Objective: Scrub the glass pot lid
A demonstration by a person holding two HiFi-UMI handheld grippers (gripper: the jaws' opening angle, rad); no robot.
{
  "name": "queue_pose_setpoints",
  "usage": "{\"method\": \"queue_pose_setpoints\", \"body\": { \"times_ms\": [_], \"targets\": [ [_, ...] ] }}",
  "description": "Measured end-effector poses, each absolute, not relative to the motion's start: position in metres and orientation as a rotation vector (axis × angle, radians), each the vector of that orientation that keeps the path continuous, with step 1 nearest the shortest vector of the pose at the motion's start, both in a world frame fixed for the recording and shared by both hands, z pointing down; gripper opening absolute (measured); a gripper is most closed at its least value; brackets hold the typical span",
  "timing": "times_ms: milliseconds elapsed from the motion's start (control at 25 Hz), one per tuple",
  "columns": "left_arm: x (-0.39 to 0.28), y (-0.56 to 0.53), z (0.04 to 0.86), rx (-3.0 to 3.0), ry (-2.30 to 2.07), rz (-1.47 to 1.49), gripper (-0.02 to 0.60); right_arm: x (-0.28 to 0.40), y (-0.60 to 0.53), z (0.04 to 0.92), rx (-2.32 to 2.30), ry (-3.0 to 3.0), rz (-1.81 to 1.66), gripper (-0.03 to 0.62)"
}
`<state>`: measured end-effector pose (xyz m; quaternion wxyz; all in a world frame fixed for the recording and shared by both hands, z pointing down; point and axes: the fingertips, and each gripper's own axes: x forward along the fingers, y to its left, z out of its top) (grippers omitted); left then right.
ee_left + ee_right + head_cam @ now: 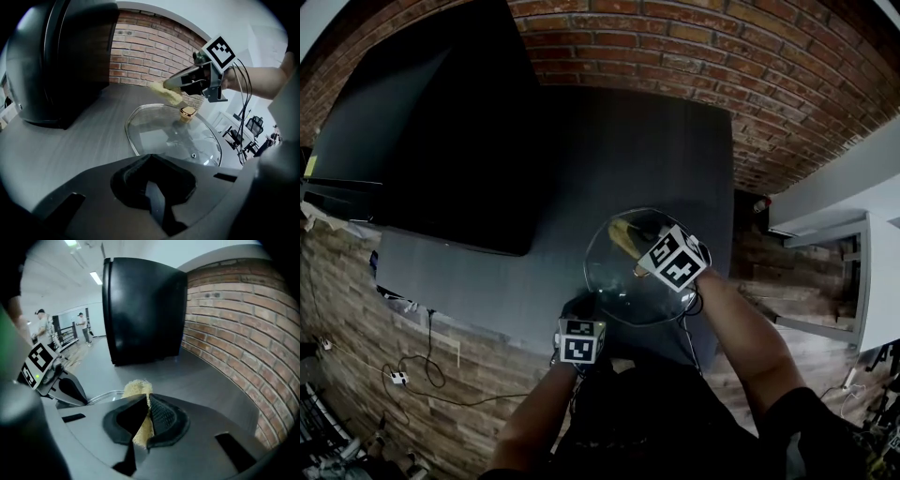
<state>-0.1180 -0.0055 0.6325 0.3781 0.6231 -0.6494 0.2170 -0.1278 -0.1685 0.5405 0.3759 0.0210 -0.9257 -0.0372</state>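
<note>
The glass pot lid [623, 281] lies on the dark grey table [628, 150], its gold knob [188, 113] pointing up. My right gripper [631, 246] is over the lid's far part, shut on a yellow sponge [623, 234]; the sponge [137, 389] sticks out past the pads. From the left gripper view, the sponge [167, 92] hangs just above the lid [159, 136], beyond the knob. My left gripper [581, 309] is at the lid's near left rim. Its jaws are closed, a thin strip of the rim between them [152, 164].
A big black box-shaped appliance [441, 122] stands on the table's left half, a short way from the lid. A brick wall [722, 56] runs behind the table. The table's near edge [487, 323] is just left of my left hand. Cables [422, 375] lie on the floor.
</note>
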Motion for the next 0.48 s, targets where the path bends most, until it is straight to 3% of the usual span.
{"method": "queue_pose_setpoints", "body": {
  "times_ms": [480],
  "targets": [
    [-0.115, -0.008, 0.633, 1.604, -1.674, 0.535, 0.032, -0.177, -0.041, 0.584, -0.521, -2.147, -0.546, 0.025]
  ]
}}
